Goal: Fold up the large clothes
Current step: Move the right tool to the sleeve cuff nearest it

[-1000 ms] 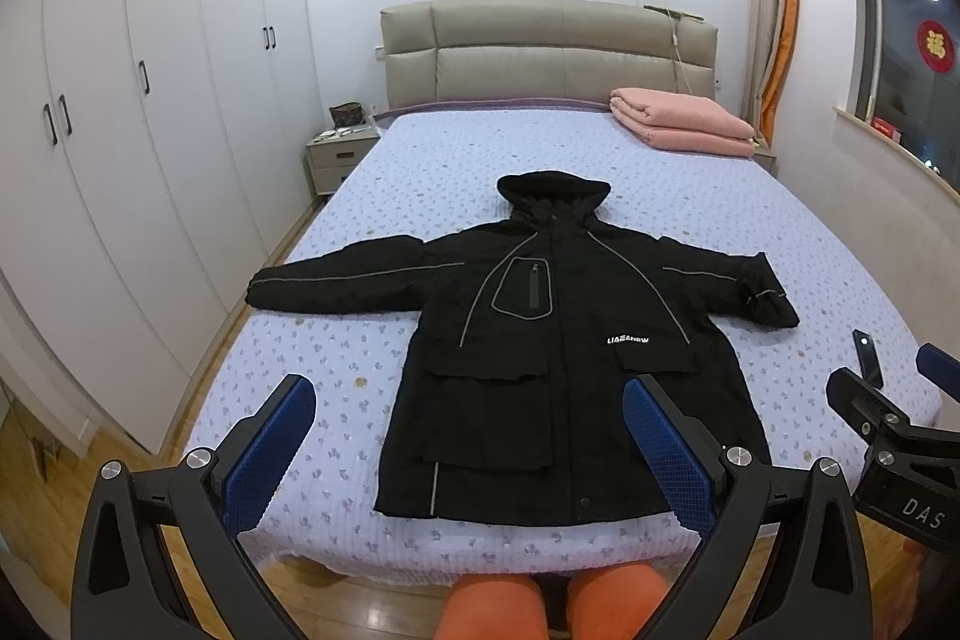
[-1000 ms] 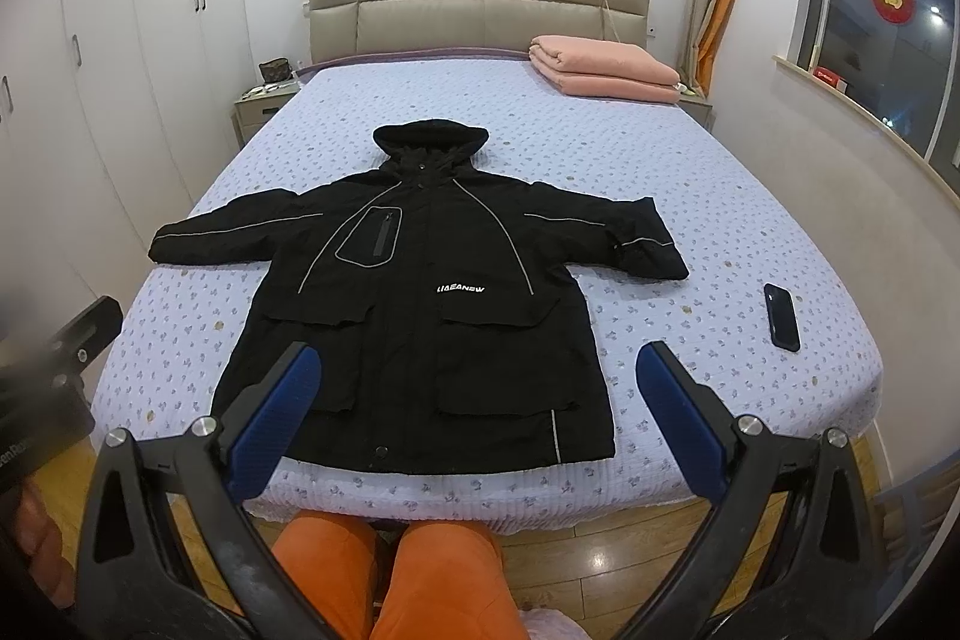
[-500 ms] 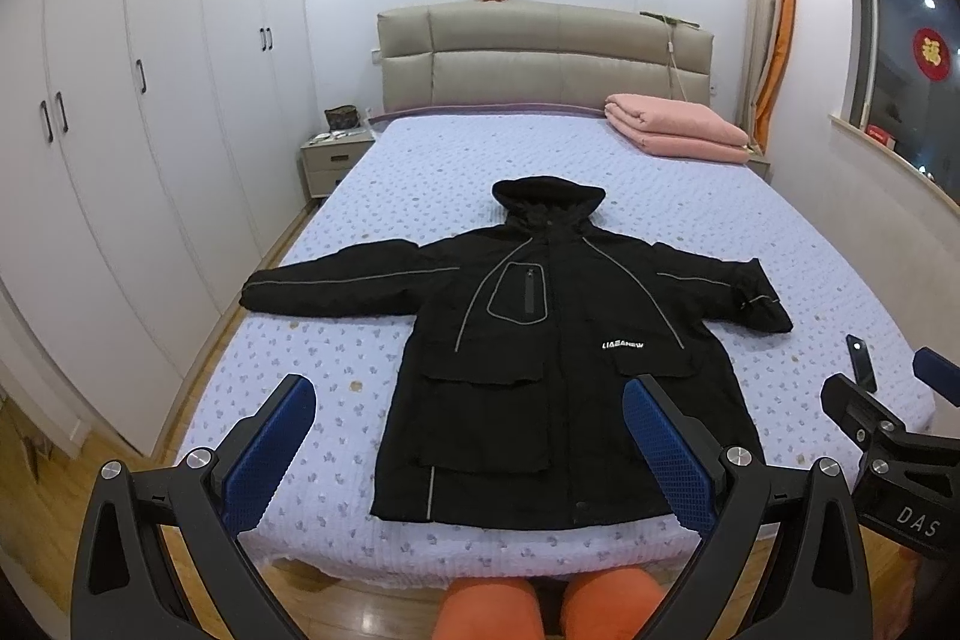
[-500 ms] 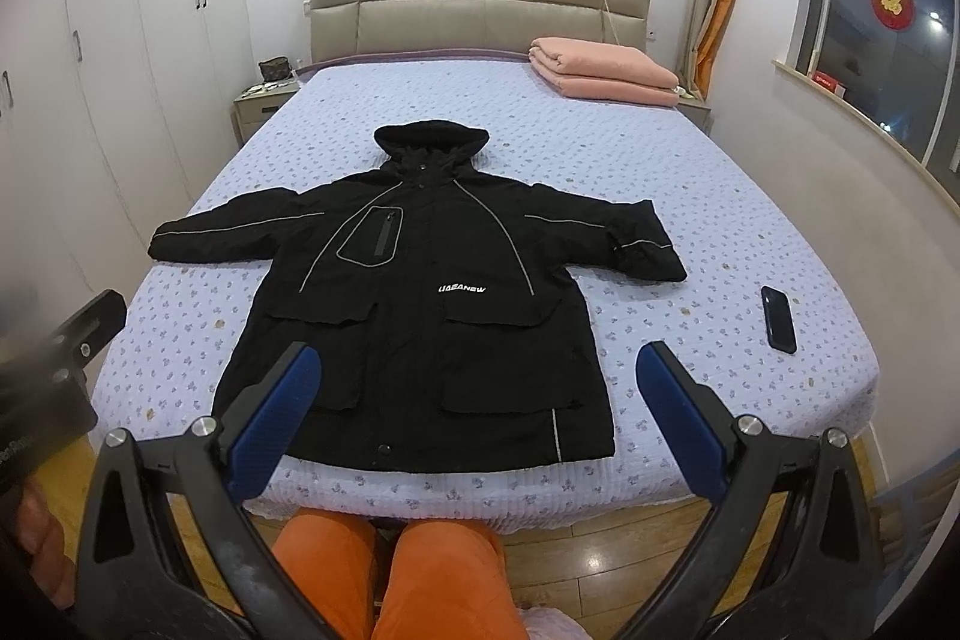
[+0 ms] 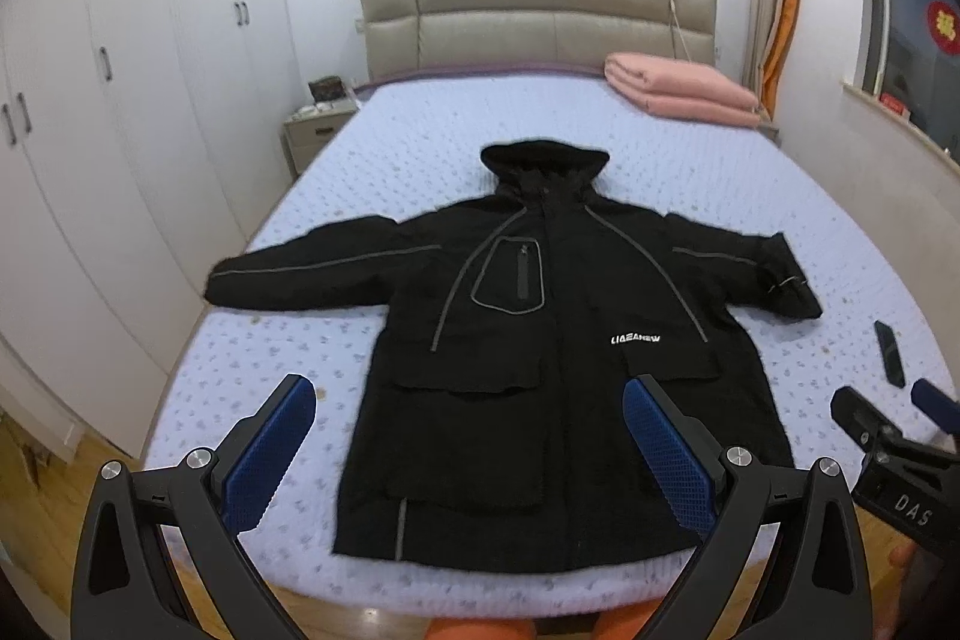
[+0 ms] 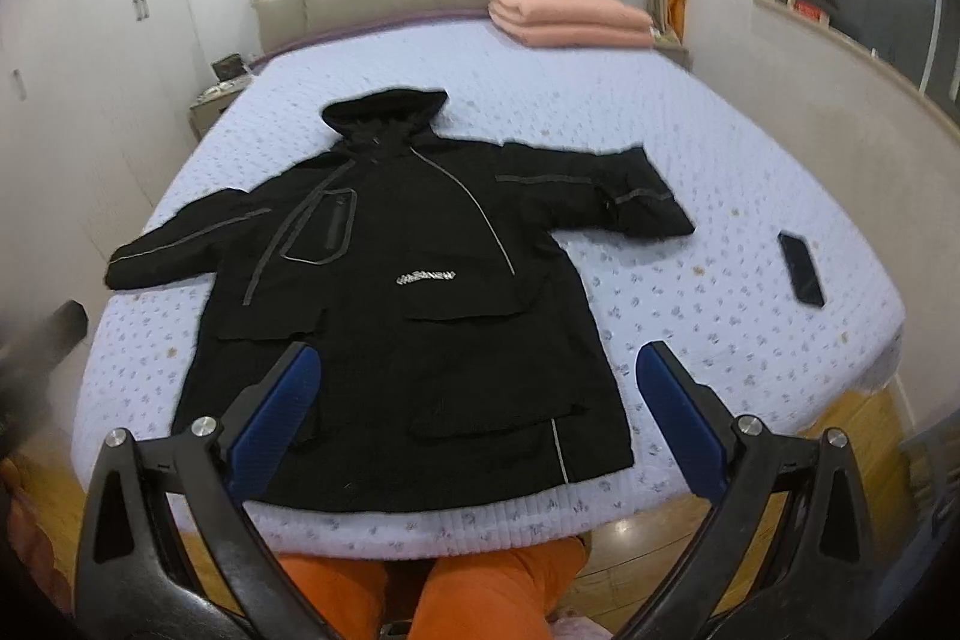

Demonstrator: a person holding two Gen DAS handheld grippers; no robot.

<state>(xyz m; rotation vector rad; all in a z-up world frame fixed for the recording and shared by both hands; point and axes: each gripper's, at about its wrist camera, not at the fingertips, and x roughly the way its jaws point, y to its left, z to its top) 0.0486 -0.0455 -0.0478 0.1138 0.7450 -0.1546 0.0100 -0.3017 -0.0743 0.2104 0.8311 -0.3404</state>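
A large black hooded jacket [image 5: 528,352] [image 6: 396,304] lies flat and face up on the bed, sleeves spread out to both sides, hood toward the headboard. My left gripper [image 5: 468,451] hangs open above the foot of the bed, over the jacket's lower hem, holding nothing. My right gripper [image 6: 474,418] is also open and empty, above the jacket's lower right part. The right gripper's body shows at the right edge of the left wrist view.
The bed [image 5: 600,136] has a lilac flowered cover. A black phone [image 6: 801,268] [image 5: 889,353] lies near its right edge. A folded pink blanket [image 5: 678,91] sits by the headboard. White wardrobes [image 5: 120,112] line the left; a nightstand [image 5: 315,127] stands beside them. A person's orange-clad legs [image 6: 480,592] are below.
Both grippers have moved forward and lower toward the bed, so the jacket looks larger. The right wrist view has tilted and turned slightly. The jacket has not moved.
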